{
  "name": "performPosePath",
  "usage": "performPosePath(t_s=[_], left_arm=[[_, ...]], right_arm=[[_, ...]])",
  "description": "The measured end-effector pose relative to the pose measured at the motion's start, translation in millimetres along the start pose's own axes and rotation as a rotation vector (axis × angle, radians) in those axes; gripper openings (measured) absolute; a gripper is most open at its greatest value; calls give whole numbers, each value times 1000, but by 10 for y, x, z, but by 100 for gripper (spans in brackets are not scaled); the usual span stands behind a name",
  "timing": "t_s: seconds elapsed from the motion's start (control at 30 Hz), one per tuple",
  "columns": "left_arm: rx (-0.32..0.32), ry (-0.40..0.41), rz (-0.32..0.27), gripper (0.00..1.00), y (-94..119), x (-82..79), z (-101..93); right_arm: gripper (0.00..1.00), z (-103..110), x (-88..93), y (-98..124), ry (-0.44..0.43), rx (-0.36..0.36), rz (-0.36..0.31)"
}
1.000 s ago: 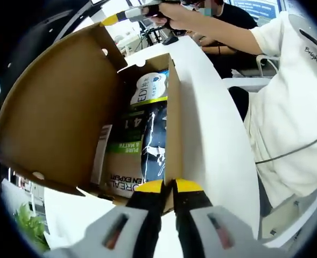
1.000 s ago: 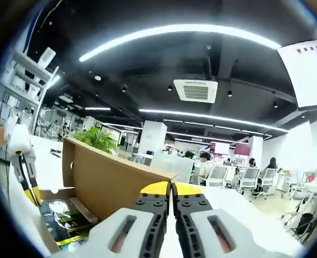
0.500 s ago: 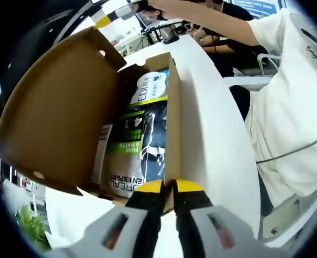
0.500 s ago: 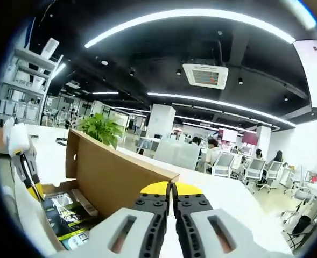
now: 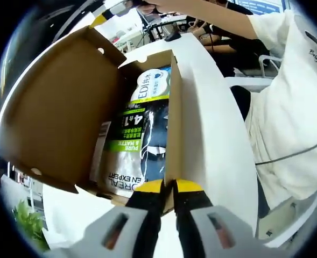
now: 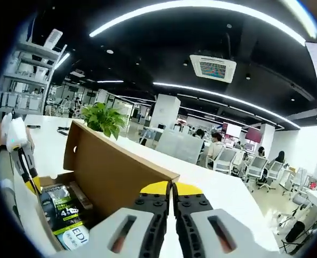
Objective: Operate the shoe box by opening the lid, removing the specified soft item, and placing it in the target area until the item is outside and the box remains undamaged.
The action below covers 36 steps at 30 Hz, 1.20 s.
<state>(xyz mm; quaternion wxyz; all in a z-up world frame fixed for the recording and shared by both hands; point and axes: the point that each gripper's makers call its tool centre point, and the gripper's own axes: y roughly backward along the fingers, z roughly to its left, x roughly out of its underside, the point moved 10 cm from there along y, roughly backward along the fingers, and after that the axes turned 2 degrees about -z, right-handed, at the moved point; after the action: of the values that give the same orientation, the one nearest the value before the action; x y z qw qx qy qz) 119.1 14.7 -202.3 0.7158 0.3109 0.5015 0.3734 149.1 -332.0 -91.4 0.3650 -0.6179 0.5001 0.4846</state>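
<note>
Shoe box open, soft packs still inside

In the left gripper view the left hand-held gripper [image 5: 167, 186] has its yellow-tipped jaws closed together on the near end of the shoe box's [image 5: 175, 129] right-hand side wall, pinching the cardboard edge. The box stands on the white tabletop [image 5: 217, 140] with its lid [image 5: 56, 107] swung up and back to the left, the brown inner face showing. Inside lie soft flat packs: a white and green pouch [image 5: 128, 145] with printed lettering, and just beside it, against the gripped wall, a dark pack [image 5: 155, 140] with a white line pattern. Both sit wholly within the box. A person in a white top [image 5: 295, 107] sits just beside the tabletop on the right, one arm reaching across the top of the view.

In the right gripper view the right hand-held gripper [image 6: 172, 188] has its jaws pressed together with no visible gap; whether it grips the upper edge of the raised lid [image 6: 115, 172] right by its tips, I cannot tell. The pouch [image 6: 67, 212] lies in the box below, to the left. The left hand-held gripper [image 6: 26, 169] comes in at the left edge, at the box wall. A potted plant [image 6: 101, 119] stands behind the lid
</note>
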Motion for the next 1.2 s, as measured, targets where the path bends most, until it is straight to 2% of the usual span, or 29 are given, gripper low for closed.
performPosePath(t_s=[0.2, 0.5, 0.57, 0.6, 0.7, 0.8, 0.87, 0.97, 1.2], left_arm=[[-9, 9, 6, 6, -1, -3, -4], [-16, 4, 5, 7, -2, -6, -13], [-12, -1, 7, 7, -4, -8, -12], [-11, -1, 7, 7, -6, -9, -12], [-13, -2, 7, 7, -6, -10, -13], [-14, 1, 8, 7, -7, -12, -15], [-14, -1, 10, 7, -8, -13, -16], [-19, -5, 15, 7, -10, -17, -23], [-28, -13, 22, 8, -12, -21, -31]], right_arm=[[0, 5, -10, -55, 17, 10, 15], [0, -36, 6, -195, -6, 39, 23], [0, -74, -11, -242, -11, 34, 44], [0, -86, -13, -259, -60, 29, 63], [0, -116, 6, -318, -72, 33, 58], [0, -160, 45, -364, -216, 8, 41], [0, -190, 56, -384, -264, 2, 43], [0, -174, 62, -424, -241, 24, 43], [0, -76, 89, -551, -154, 128, 50]])
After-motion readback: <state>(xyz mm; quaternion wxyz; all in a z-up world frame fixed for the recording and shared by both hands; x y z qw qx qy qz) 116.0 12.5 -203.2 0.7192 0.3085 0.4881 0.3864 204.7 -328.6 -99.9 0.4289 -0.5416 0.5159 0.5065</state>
